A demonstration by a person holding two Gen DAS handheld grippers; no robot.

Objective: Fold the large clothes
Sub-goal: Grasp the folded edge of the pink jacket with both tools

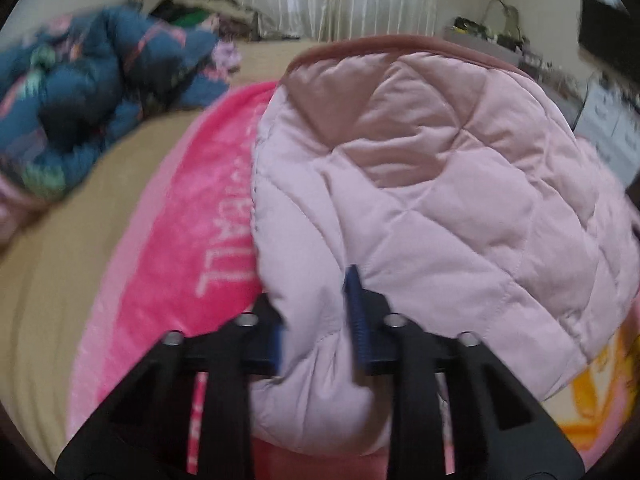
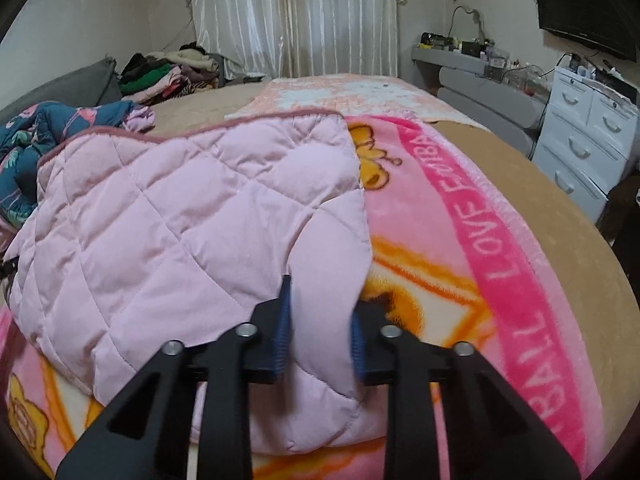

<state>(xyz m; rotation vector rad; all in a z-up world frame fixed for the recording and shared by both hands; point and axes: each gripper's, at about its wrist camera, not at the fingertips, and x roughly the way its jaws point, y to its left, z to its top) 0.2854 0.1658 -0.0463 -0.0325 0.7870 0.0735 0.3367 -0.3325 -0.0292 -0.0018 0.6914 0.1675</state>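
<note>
A light pink quilted garment (image 1: 420,184) lies folded on a bright pink printed blanket (image 1: 192,216) on the bed. My left gripper (image 1: 320,320) is shut on the garment's near left edge, cloth bunched between its blue pads. In the right wrist view the same garment (image 2: 180,220) spreads to the left, with a darker pink trim along its far edge. My right gripper (image 2: 320,332) is shut on the garment's near right corner. The pink blanket (image 2: 512,240) shows lettering and orange cartoon prints.
A dark blue floral quilt (image 1: 92,100) is heaped at the left of the bed. A pile of clothes (image 2: 168,72) sits at the far left by the curtain. A white drawer unit (image 2: 588,128) and grey shelf stand at the right. The tan bed sheet (image 2: 560,208) borders the blanket.
</note>
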